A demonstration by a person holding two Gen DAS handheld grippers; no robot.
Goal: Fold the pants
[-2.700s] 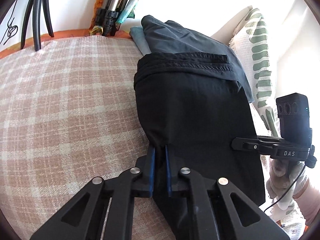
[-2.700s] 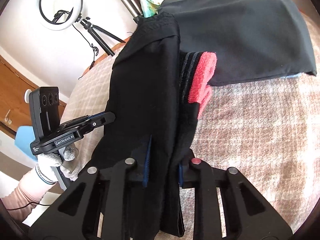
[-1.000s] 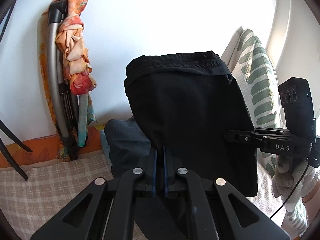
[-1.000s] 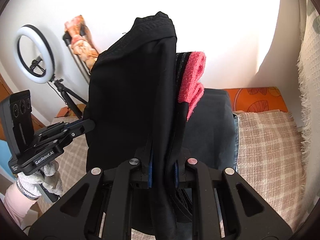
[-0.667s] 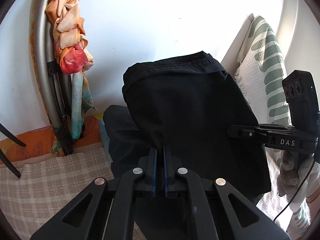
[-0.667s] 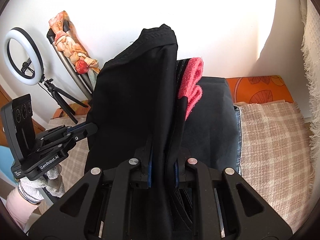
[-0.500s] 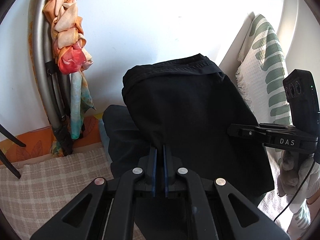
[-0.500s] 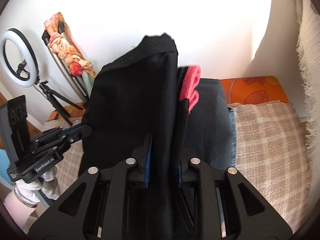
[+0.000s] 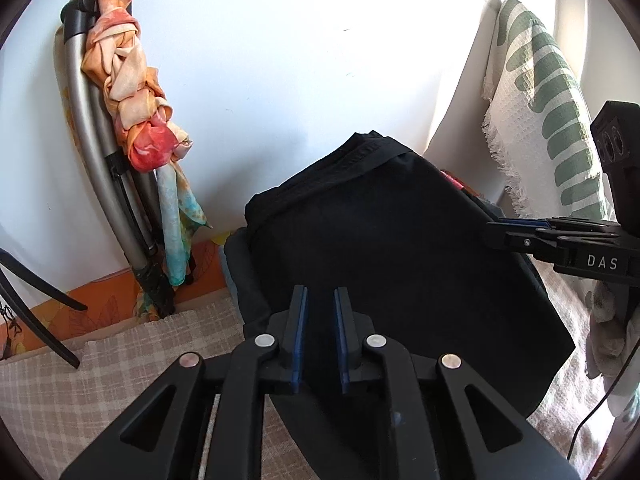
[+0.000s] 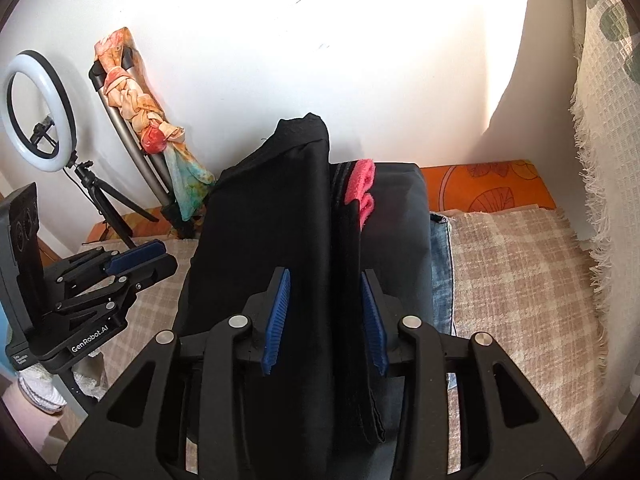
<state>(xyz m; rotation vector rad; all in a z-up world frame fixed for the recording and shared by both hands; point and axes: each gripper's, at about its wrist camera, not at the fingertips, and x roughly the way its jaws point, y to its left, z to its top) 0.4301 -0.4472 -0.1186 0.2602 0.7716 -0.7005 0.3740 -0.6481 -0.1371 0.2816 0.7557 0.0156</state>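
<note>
My left gripper (image 9: 320,300) has just been opening up. There's a clear gap between the blue pads (image 9: 299,332) now, and the black fabric under them isn't being pinched. Same deal on my right gripper (image 10: 326,292): its jaws have just been spreading too, and the folded black pants (image 10: 264,240) sit between the ribbed blue pads (image 10: 276,320) without either pad pressing in, as far as I can see.

The pants are a thick folded bundle lying on top of a dark grey garment (image 10: 404,216), which sits on something denim (image 10: 440,264) at the back of the plaid blanket (image 10: 520,272). A pink-red and grey striped waistband (image 10: 360,184) pokes out of the fold on the right side.

From the left wrist cam the bundle (image 9: 380,240) looks tilted, with its seamed edge up toward the wall.

Further out there's a ring light (image 10: 38,108) on a small tripod, an orange scarf (image 9: 128,92) knotted around a grey pole, and a white throw with green marks (image 9: 548,104) hanging on the right.
</note>
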